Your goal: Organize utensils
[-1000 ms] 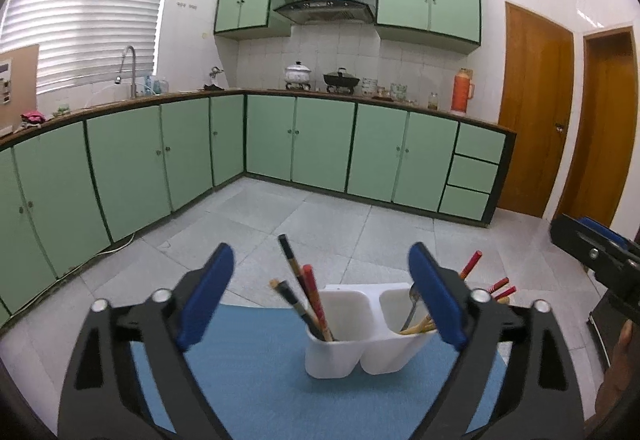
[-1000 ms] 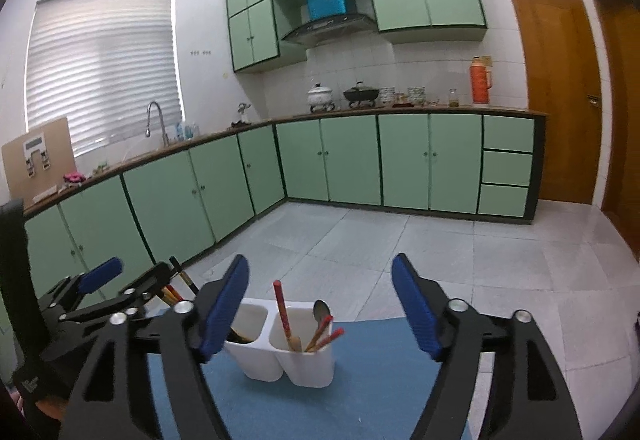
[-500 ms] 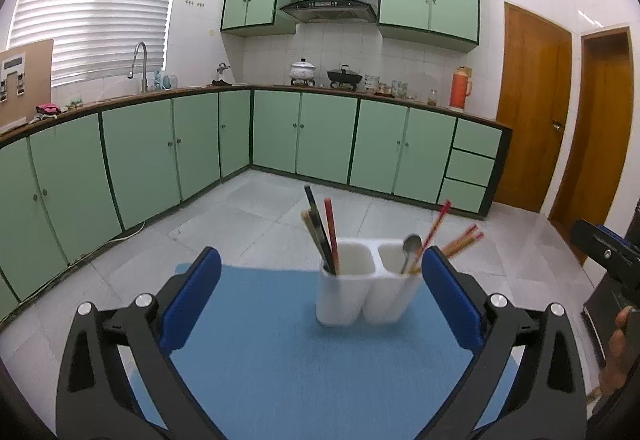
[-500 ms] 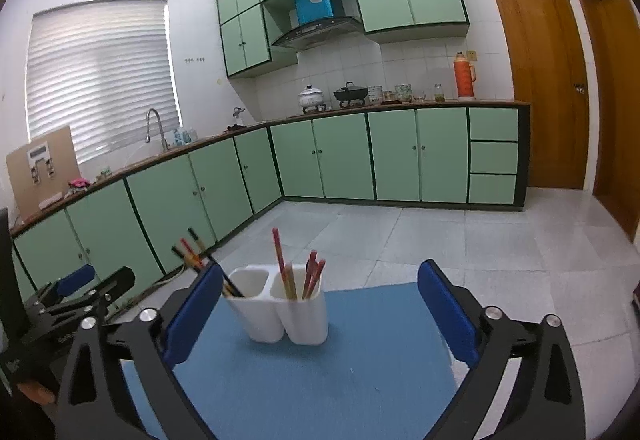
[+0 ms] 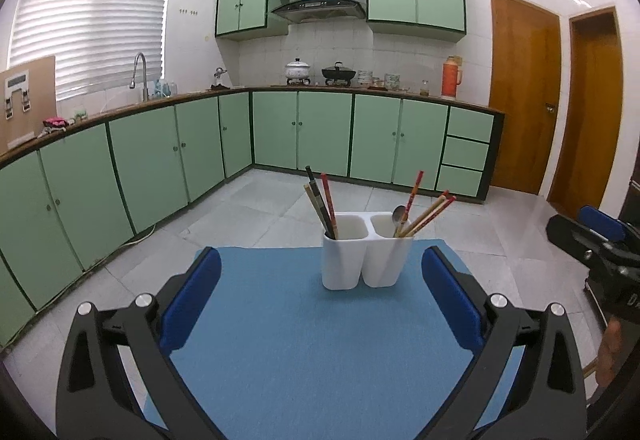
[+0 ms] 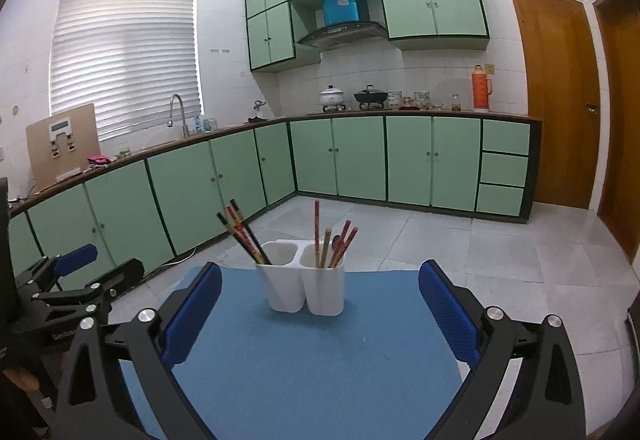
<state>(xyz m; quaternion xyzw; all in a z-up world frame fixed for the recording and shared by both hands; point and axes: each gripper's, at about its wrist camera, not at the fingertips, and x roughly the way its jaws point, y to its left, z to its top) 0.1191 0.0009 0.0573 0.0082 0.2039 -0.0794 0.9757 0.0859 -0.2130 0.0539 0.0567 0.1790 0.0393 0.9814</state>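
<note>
Right now my left tool (image 5: 320,296) stands wide open with nothing between its blue pads (image 5: 191,302), and my right tool (image 6: 320,304) is spread just as wide, also empty. Both point slightly downward over the blue mat (image 5: 320,352) that covers the desk.

The white utensil holder (image 5: 366,256) sits upright toward the far edge of the mat, well apart from both tools. It has two compartments joined side by side. In the left wrist view, the left compartment holds dark and red chopsticks (image 5: 322,206) that lean to the left, and the right compartment holds a metal spoon (image 5: 398,218) along with several red and wooden chopsticks (image 5: 426,216) fanning out to the right. From the right wrist view the same holder (image 6: 306,284) stands in line between my right tool's fingers but beyond them, with the dark chopsticks (image 6: 244,236) slanting left and one red chopstick (image 6: 316,228) standing nearly straight up in the other compartment.

My right tool shows at the right edge of the left wrist view, and my left tool at the left edge of the right wrist view.

Behind the desk are a pale tiled floor (image 5: 248,212) and green kitchen cabinets (image 5: 320,132).
</note>
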